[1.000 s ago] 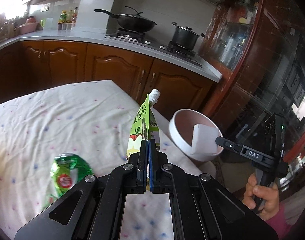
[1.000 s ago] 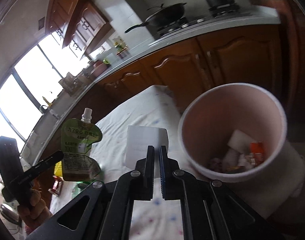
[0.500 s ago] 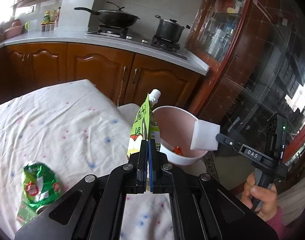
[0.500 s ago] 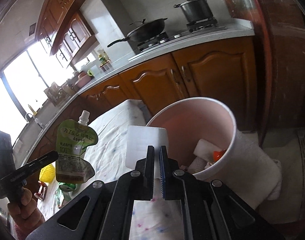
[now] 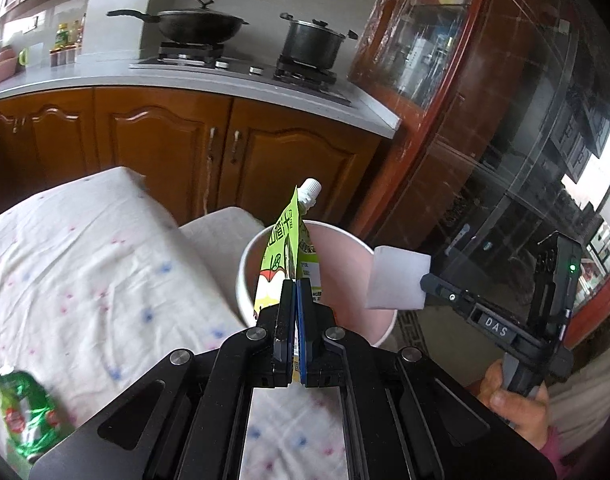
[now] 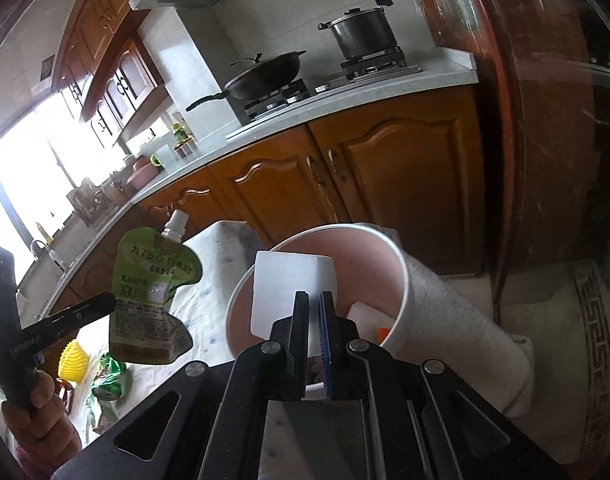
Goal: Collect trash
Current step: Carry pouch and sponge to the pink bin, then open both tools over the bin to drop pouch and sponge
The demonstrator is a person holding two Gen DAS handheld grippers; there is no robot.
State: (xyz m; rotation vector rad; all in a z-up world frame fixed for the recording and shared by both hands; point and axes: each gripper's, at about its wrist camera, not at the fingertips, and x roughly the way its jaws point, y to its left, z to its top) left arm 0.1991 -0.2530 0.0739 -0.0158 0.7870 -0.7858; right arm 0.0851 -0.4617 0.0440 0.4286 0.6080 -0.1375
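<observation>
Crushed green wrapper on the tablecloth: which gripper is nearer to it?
Left. The left gripper, shut on the pouch, is by the bin, with the wrapper on its side. The right gripper, holding a white block, is beyond the left one.

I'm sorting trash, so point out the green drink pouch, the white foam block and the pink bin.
green drink pouch (image 6: 155,296): right wrist view, printed face.
white foam block (image 5: 399,280): left wrist view, front face.
pink bin (image 6: 369,270): right wrist view, inner wall.
</observation>
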